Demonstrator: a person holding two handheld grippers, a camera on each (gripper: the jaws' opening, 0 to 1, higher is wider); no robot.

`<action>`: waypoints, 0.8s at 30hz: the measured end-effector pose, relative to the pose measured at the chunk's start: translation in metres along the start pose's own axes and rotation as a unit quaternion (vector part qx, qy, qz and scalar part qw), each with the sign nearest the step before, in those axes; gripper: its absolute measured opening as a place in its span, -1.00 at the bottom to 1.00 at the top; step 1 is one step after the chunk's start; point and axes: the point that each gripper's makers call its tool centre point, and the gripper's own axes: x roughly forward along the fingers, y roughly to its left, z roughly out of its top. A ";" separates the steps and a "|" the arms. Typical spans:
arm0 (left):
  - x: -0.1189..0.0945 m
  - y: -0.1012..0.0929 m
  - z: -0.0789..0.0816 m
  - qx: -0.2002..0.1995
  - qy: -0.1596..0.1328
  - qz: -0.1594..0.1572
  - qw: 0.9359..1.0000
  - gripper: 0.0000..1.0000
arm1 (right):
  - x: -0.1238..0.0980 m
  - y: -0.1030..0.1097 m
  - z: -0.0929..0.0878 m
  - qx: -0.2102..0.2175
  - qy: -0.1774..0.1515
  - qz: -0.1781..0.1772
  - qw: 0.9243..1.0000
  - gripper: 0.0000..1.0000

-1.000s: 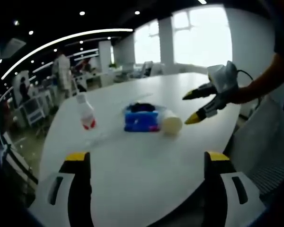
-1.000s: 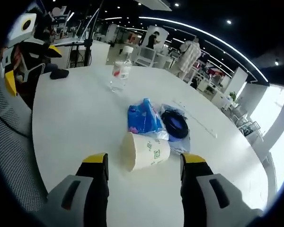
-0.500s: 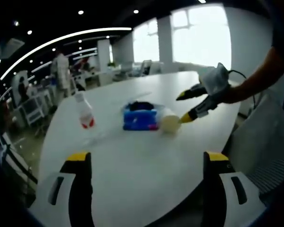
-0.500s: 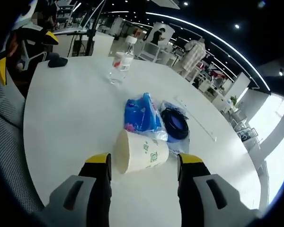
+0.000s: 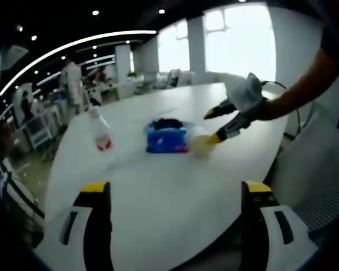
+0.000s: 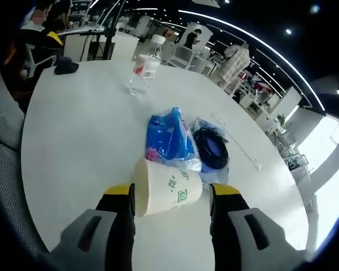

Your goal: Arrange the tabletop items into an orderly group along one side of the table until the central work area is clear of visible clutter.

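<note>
A paper cup (image 6: 166, 193) with green marks lies on its side on the white table (image 6: 73, 147). My right gripper (image 6: 172, 192) is open, and its yellow-tipped jaws stand on either side of the cup with small gaps. Just beyond the cup lie a blue packet (image 6: 168, 135) and a black cable coiled in a clear bag (image 6: 211, 149). A clear bottle (image 6: 142, 70) with a red label stands farther off. In the left gripper view my left gripper (image 5: 174, 189) is open over bare table. The right gripper (image 5: 212, 126) reaches the cup (image 5: 200, 144) beside the blue packet (image 5: 166, 140); the bottle (image 5: 100, 131) stands to their left.
A small dark object (image 6: 65, 68) lies near the table's far edge. A grey mesh chair (image 6: 1, 141) stands at the left of the right gripper view. Desks, chairs and people fill the office behind. A person's arm (image 5: 302, 84) holds the right gripper.
My right gripper has moved forward to the cup, which now lies between its jaws. The left gripper has stayed almost still.
</note>
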 end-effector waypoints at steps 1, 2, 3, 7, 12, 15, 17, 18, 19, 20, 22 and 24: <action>0.000 0.000 0.000 -0.001 0.001 0.000 1.000 0.83 | 0.001 0.000 0.000 -0.001 0.002 0.001 1.000 -0.01; 0.000 0.000 0.000 -0.001 0.001 -0.001 1.000 0.83 | 0.002 0.001 -0.001 -0.004 0.005 0.004 1.000 -0.04; 0.000 -0.001 -0.001 0.000 0.002 -0.001 1.000 0.83 | 0.002 0.001 -0.001 -0.009 0.007 0.005 1.000 -0.07; 0.000 -0.001 -0.001 0.002 0.006 -0.001 1.000 0.81 | 0.004 0.003 -0.002 -0.010 0.007 0.008 1.000 -0.11; -0.002 0.001 -0.001 -0.002 0.006 0.005 1.000 0.80 | 0.006 0.009 -0.010 -0.033 0.021 0.017 0.999 -0.22; -0.002 0.002 -0.001 -0.002 0.005 0.007 1.000 0.80 | 0.006 0.010 -0.013 -0.041 0.028 0.019 0.999 -0.34; -0.002 0.002 -0.001 -0.002 0.005 0.007 1.000 0.80 | 0.006 0.009 -0.015 -0.045 0.031 0.017 0.998 -0.39; -0.002 0.002 -0.001 -0.002 0.005 0.006 1.000 0.79 | 0.006 0.008 -0.016 -0.047 0.032 0.016 0.998 -0.41; -0.002 0.002 -0.001 -0.002 0.006 0.006 1.000 0.79 | 0.006 0.009 -0.016 -0.047 0.032 0.016 0.998 -0.44; -0.002 0.002 -0.001 -0.002 0.006 0.006 1.000 0.79 | 0.005 0.009 -0.016 -0.045 0.033 0.017 0.998 -0.44; -0.002 0.002 -0.001 -0.002 0.006 0.006 1.000 0.79 | 0.005 0.009 -0.016 -0.044 0.033 0.016 0.998 -0.46; -0.002 0.002 -0.001 -0.001 0.007 0.005 1.000 0.78 | 0.004 0.009 -0.016 -0.042 0.032 0.014 0.998 -0.49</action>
